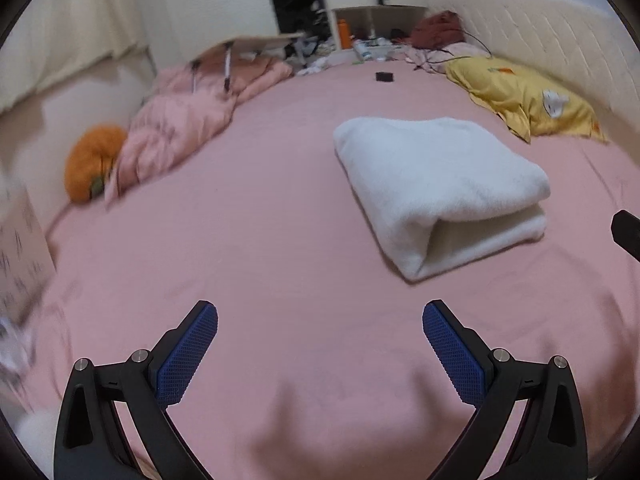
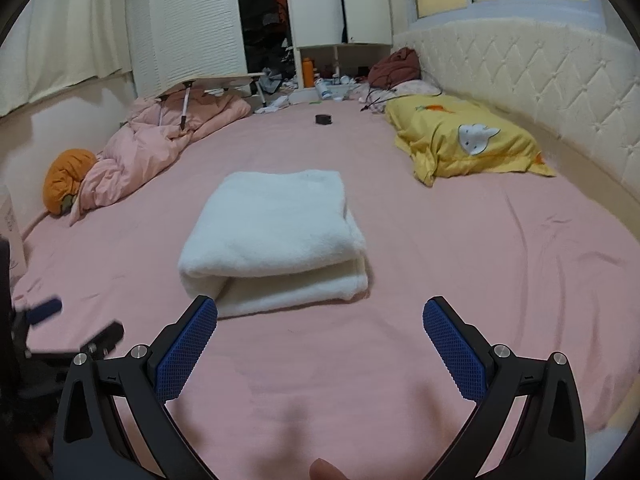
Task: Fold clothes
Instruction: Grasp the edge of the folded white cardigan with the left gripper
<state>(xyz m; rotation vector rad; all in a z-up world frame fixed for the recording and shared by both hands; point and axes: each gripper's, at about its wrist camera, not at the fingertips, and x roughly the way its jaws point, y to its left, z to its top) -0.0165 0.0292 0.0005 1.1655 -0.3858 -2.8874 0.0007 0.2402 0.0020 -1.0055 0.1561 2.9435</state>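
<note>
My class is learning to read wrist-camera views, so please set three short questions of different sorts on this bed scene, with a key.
1. True or false: the white towel lies folded on the pink sheet.
2. Which is the state of the right gripper? A) shut on the towel B) open, holding nothing C) shut on the pillow
3. Fill in: the pillow by the headboard is ____ in colour.

Key: 1 true; 2 B; 3 yellow. The left gripper is open too, and neither touches the towel.
</note>
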